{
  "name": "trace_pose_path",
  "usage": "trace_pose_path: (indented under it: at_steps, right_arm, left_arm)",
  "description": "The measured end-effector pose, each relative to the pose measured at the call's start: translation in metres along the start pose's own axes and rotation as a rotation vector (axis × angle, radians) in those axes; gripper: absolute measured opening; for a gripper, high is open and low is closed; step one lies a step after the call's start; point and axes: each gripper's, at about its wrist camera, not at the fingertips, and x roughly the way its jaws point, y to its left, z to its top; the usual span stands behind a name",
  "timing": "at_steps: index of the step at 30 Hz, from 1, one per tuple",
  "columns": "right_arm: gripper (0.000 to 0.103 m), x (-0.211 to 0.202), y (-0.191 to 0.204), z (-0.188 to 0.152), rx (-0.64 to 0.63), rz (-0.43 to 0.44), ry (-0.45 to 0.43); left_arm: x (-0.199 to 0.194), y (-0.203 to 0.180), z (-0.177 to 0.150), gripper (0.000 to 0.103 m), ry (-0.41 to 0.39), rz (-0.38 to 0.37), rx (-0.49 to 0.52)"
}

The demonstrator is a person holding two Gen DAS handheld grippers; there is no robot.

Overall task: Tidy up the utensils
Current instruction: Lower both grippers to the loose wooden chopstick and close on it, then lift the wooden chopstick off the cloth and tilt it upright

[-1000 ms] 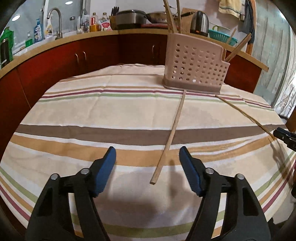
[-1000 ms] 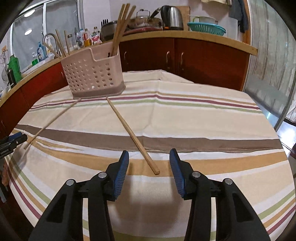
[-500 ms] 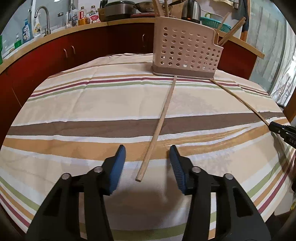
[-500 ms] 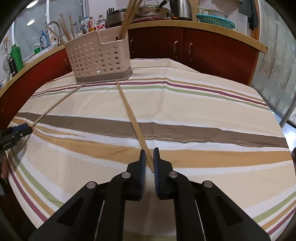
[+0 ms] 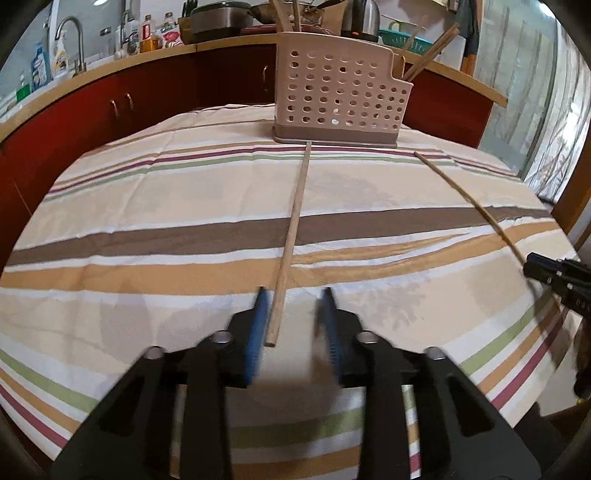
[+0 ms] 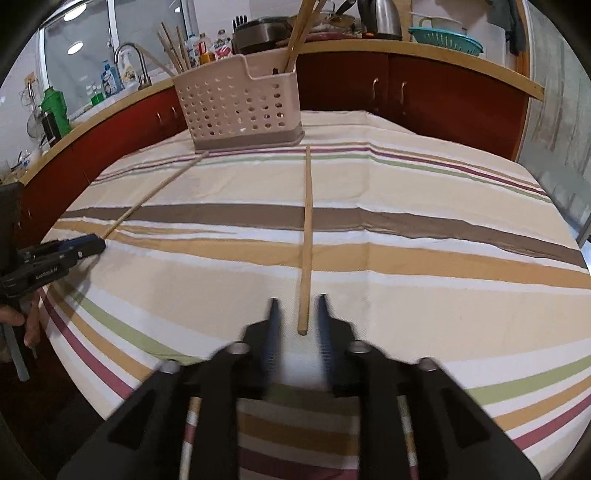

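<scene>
Two wooden chopsticks lie on the striped tablecloth, both pointing at a pink perforated utensil basket that holds several chopsticks upright. My left gripper straddles the near end of one chopstick. Its jaws are opening, the stick lies close to the left pad, and neither pad presses it. My right gripper straddles the near end of the other chopstick. Its jaws are opening too, with clear gaps on both sides. Each gripper also shows in the other view: right gripper, left gripper.
A curved counter with red cabinets rings the far side of the table. It carries a tap, bottles, a kettle and a teal colander. A hand holds the left tool at the table's left edge.
Both grippers moved forward, so the chopstick ends now lie between their fingers. The right jaws went nearly shut half a second ago and have parted again. The left jaws narrowed.
</scene>
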Motion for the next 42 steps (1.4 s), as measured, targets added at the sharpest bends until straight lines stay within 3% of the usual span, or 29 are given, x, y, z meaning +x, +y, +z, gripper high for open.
trace_pose_path:
  at_steps: [1,5,10,12,15,23,42]
  right_arm:
    - [0.031,0.0,0.001,0.001,-0.001,-0.002,-0.006]
    - [0.032,0.003,0.006,0.0,-0.011,-0.012,-0.015]
    - [0.028,0.004,0.008,-0.006,-0.015,-0.039,-0.046]
    - [0.015,0.002,0.006,-0.009,-0.002,-0.032,-0.06]
    - [0.007,0.001,0.007,-0.01,-0.004,-0.022,-0.064]
    - [0.006,-0.017,0.011,-0.01,-0.002,-0.027,-0.115]
    - [0.006,-0.104,0.021,0.034,-0.027,-0.033,-0.378]
  left_arm:
    - [-0.001,0.001,-0.001,0.057,-0.003,0.008,-0.017]
    - [-0.001,0.002,-0.004,0.056,-0.009,0.012,-0.022]
    - [-0.003,-0.003,-0.006,0.029,-0.016,0.011,0.02]
    - [-0.003,-0.004,-0.008,0.019,-0.026,0.014,0.024]
    - [-0.003,-0.005,-0.01,0.007,-0.039,0.009,0.026]
    - [-0.019,-0.007,-0.01,0.006,-0.084,-0.002,0.018]
    - [-0.131,-0.015,0.032,0.006,-0.389,-0.011,0.016]
